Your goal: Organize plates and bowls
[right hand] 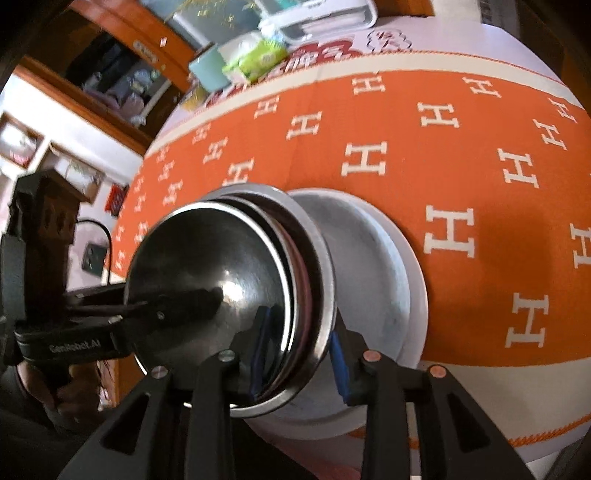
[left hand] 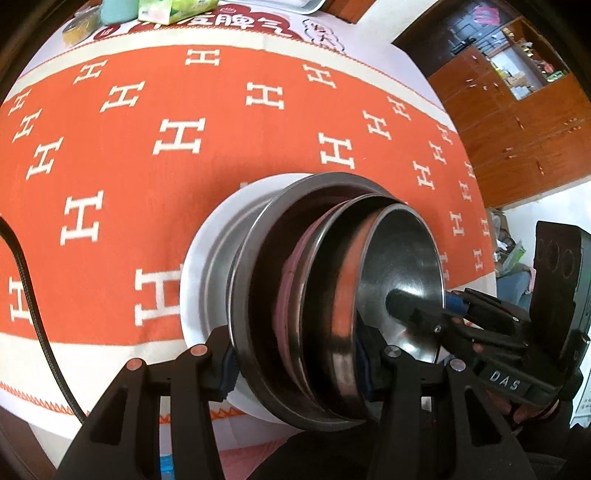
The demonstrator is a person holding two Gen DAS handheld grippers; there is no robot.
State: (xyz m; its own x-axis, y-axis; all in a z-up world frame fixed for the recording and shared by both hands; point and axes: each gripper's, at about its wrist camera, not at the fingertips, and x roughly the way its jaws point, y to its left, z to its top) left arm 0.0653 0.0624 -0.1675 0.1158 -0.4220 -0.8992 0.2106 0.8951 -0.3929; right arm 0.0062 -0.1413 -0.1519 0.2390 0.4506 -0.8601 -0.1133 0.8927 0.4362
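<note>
A nest of steel bowls (left hand: 332,266) (right hand: 221,266) sits tilted on a white plate (left hand: 197,266) (right hand: 415,280), near the front edge of the orange cloth. My left gripper (left hand: 295,365) straddles the near walls of the nest. One pad presses outside the largest bowl and the other presses inside, so it is shut on the nest. My right gripper (right hand: 299,358) (left hand: 424,306) straddles the rims from the opposite side, one finger inside the innermost bowl. Its outer blue pad (right hand: 340,365) stands slightly clear of the rim. The left gripper (right hand: 177,302) reaches into the bowl from the left.
An orange cloth with white H marks (left hand: 184,140) (right hand: 443,155) covers the table. A teal cup (right hand: 208,70), a green tissue pack (right hand: 258,59), a white tray (right hand: 321,14) and a tape roll (left hand: 79,27) stand at the far edge. A wooden cabinet (left hand: 517,110) lies beyond the table. A black cable (left hand: 37,295) hangs at left.
</note>
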